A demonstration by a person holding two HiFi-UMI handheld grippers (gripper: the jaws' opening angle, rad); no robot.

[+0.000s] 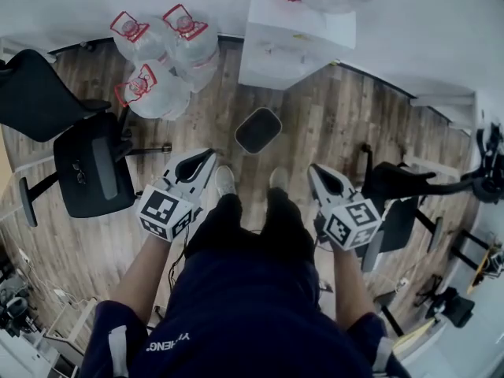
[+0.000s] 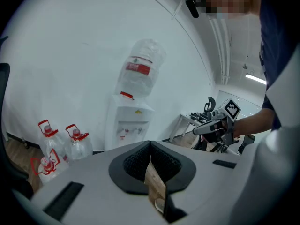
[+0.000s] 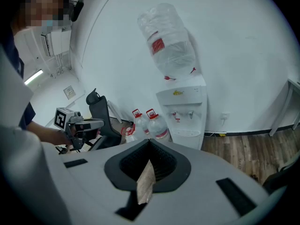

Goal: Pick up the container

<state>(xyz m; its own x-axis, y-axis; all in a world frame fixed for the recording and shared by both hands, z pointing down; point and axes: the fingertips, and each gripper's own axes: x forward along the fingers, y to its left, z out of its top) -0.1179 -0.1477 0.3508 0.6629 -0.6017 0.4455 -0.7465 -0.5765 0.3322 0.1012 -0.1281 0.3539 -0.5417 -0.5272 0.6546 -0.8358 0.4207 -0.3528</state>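
Jaws closed, empty, on left gripper [image 1: 208, 156] and right gripper [image 1: 316, 169]; dark rounded-square container [image 1: 257, 129] on plank floor [image 1: 335, 120].

We're in an office-type room: a water dispenser [image 3: 185, 111] with an upturned bottle [image 3: 171, 41] stands against a white wall [image 1: 79, 6], spare water jugs [image 1: 161, 53] beside it. We also see black swivel chairs [image 1: 94, 168] on wood-look flooring [image 1: 331, 124].

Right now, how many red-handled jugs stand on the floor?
3, left of the water dispenser: one jug against the wall, a second jug beside it, a third jug in front. Others may be hidden.
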